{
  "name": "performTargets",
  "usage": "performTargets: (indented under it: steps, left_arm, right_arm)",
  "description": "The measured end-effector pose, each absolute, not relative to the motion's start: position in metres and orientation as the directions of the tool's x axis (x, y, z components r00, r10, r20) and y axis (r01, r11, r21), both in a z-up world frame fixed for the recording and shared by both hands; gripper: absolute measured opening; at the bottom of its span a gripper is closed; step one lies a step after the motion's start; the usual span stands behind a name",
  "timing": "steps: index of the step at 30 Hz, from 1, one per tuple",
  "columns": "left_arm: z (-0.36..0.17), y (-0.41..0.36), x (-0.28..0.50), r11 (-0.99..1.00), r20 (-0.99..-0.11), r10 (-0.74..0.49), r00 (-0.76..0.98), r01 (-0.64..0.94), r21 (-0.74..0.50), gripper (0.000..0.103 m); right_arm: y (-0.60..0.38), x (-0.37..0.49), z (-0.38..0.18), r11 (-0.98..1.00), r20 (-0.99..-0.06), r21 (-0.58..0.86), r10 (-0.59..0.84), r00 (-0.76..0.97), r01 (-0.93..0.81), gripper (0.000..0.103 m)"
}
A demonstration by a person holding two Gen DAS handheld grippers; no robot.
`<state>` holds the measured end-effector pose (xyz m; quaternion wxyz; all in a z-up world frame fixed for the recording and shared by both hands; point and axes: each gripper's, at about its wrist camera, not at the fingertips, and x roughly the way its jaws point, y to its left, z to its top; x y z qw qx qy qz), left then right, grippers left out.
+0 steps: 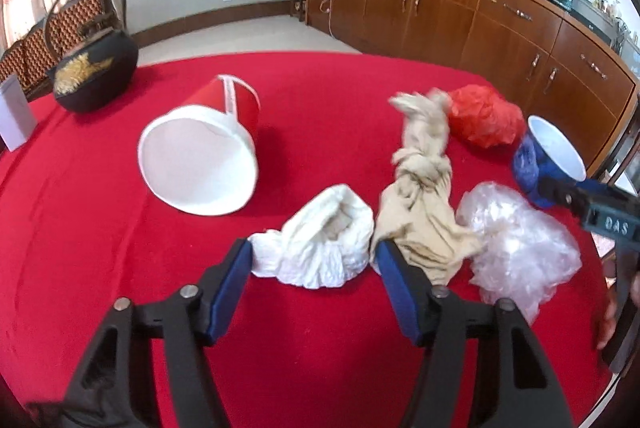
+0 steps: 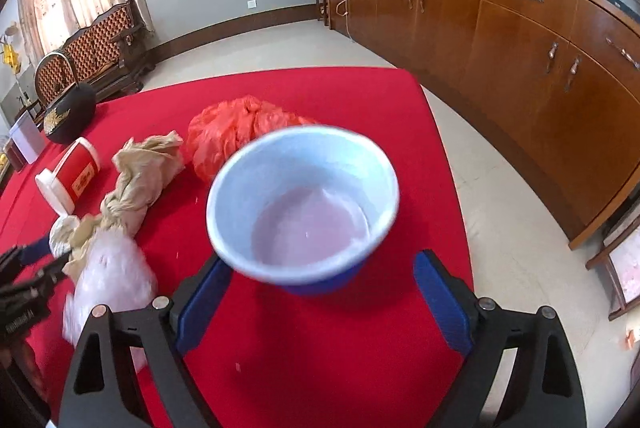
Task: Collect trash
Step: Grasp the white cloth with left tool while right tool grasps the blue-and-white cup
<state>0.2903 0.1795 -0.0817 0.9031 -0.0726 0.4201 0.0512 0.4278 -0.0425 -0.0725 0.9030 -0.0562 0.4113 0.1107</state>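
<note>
Blue-padded fingers of the left gripper (image 1: 314,260) stand apart on either side of a crumpled white paper wad (image 1: 320,242), not pressing it. Beneath everything spreads the red tablecloth (image 1: 100,228). On it a red paper bucket (image 1: 204,156) with a white inside lies tipped on its side, well left of the trash. A knotted beige plastic bag (image 1: 424,188) stretches between the white wad and a clear crumpled plastic bag (image 1: 520,248); a red plastic bag (image 1: 486,116) sits behind. The right gripper (image 2: 320,292) is spread wide around a blue paper cup (image 2: 304,204), white inside and blurred; whether the pads touch it I cannot tell.
</note>
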Motion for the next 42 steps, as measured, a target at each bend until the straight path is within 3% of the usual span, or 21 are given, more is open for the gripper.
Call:
performTargets:
  steps: [5,7,12,15,17,19,22,24,26,29,42]
  left_arm:
    - [-0.081,0.182,0.287,0.981,-0.765,0.010,0.644,-0.157,-0.118,0.055]
    - [-0.080,0.183,0.285,0.981,-0.764,0.006,0.645,-0.153,-0.121,0.050]
    - [-0.076,0.183,0.272,0.981,-0.749,0.007,0.662,-0.151,-0.124,0.048]
    - [-0.073,0.183,0.263,0.980,-0.740,0.018,0.672,-0.159,-0.121,0.055]
    - [-0.074,0.182,0.258,0.980,-0.748,0.040,0.663,-0.173,-0.102,0.070]
    - [-0.072,0.185,0.253,0.976,-0.734,0.047,0.678,-0.189,-0.112,0.078]
    - [-0.072,0.192,0.252,0.969,-0.736,0.040,0.676,-0.206,-0.137,0.078]
    - [-0.074,0.198,0.252,0.967,-0.736,0.023,0.677,-0.203,-0.156,0.072]
    - [-0.077,0.199,0.257,0.967,-0.742,-0.029,0.670,-0.168,-0.189,0.044]
    - [-0.072,0.196,0.257,0.972,-0.731,-0.035,0.681,-0.147,-0.184,0.032]
    - [-0.035,0.171,0.210,0.982,-0.625,0.031,0.780,-0.139,-0.125,0.030]
  right_arm:
    - [-0.032,0.438,-0.076,0.961,-0.763,-0.025,0.159,0.627,-0.274,0.093]
    - [-0.033,0.438,-0.075,0.960,-0.756,-0.018,0.170,0.632,-0.279,0.078]
    - [-0.038,0.428,-0.075,0.958,-0.751,-0.018,0.176,0.636,-0.285,0.078]
    - [-0.041,0.419,-0.076,0.956,-0.754,-0.012,0.183,0.631,-0.292,0.078]
    - [-0.044,0.414,-0.075,0.955,-0.756,-0.019,0.180,0.630,-0.295,0.078]
    - [-0.044,0.411,-0.075,0.954,-0.759,-0.023,0.178,0.626,-0.299,0.078]
    - [-0.043,0.413,-0.074,0.954,-0.762,-0.025,0.174,0.623,-0.298,0.078]
    - [-0.042,0.415,-0.074,0.955,-0.763,-0.022,0.175,0.623,-0.295,0.078]
    - [-0.041,0.417,-0.074,0.955,-0.761,-0.011,0.184,0.623,-0.296,0.078]
    - [-0.039,0.414,-0.072,0.954,-0.754,0.012,0.205,0.625,-0.299,0.078]
    - [-0.062,0.344,-0.048,0.959,-0.705,-0.021,0.186,0.684,-0.282,0.077]
